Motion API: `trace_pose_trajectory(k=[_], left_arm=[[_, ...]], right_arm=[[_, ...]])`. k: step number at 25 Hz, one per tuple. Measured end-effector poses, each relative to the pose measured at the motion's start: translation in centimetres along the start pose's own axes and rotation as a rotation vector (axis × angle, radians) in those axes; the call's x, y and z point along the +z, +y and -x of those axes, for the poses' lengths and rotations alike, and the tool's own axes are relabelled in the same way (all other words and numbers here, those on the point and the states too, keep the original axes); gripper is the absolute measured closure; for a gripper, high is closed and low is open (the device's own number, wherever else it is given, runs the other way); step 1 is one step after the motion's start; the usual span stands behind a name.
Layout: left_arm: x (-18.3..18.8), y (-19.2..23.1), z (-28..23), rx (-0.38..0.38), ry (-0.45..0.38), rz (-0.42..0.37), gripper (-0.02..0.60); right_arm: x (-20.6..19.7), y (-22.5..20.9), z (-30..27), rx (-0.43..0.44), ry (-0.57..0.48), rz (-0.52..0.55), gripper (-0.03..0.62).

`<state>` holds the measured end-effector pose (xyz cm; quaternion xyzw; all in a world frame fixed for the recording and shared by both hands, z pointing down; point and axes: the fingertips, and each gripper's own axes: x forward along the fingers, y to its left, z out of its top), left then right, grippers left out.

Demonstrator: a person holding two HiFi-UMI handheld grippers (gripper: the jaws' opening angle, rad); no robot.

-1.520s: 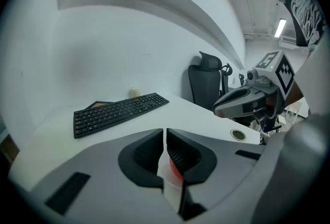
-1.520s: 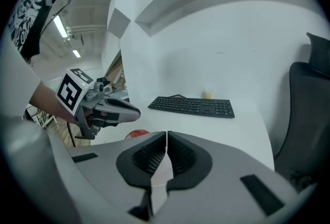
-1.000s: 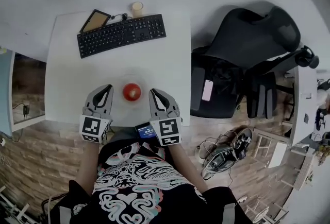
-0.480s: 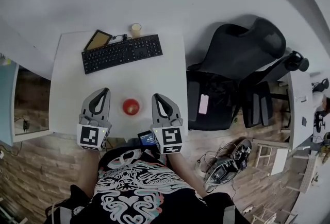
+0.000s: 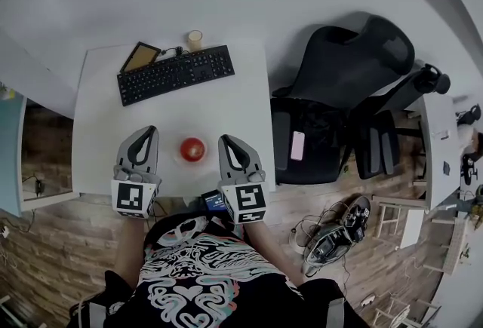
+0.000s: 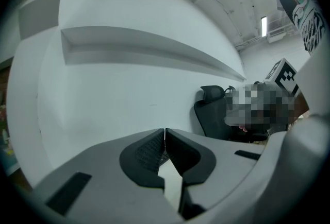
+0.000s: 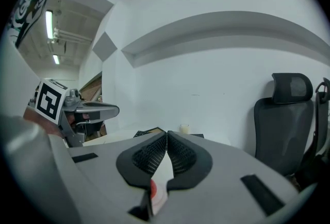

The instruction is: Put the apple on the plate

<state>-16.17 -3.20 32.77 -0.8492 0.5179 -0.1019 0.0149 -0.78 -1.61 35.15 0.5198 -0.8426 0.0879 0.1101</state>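
We see the apple [image 5: 192, 148] near the near edge of the white table [image 5: 243, 100], between our two grippers. It seems to sit on a pale plate [image 5: 179, 158], though the plate is white on white and from the head view we can barely trace its rim.

The left gripper [image 5: 149, 130] is just to the left of the apple and the right gripper [image 5: 225, 140] just to its right. Neither touches the apple, and both point toward the far side of the table. In the left gripper view the two dark ribbed pads meet tip to tip with nothing between them, so that gripper is closed and empty. The right gripper view shows the same: pads pressed together and holding nothing. A sliver of the red apple shows low down, through the gap behind the pads. That view also catches the left gripper off to the left, with its marker cube.

On the far part of the table lies a black keyboard [image 5: 175, 74]. A tablet [image 5: 141, 57] lies at its far left end, and a small cup [image 5: 195, 40] stands just beyond it. To the right of the table stands a black office chair [image 5: 355, 66] with a pink phone [image 5: 297, 145] lying on its seat. Near and to the right, a tangle of cables [image 5: 332, 232] lies on the wooden floor.
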Motion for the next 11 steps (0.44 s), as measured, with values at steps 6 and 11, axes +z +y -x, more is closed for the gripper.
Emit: trace_pose_trajectory(k=[6,11], left_arm=[[0.1,0.0,0.3,0.006,-0.003,0.0,0.56],[0.0,-0.6,0.4,0.0,-0.004,-0.001,0.56]], right_arm=[[-0.3,-0.2,0.8,-0.013,-0.003,-0.004,0.56],[-0.7,-0.6,1.2,-0.02,0.0,-0.004,0.56]])
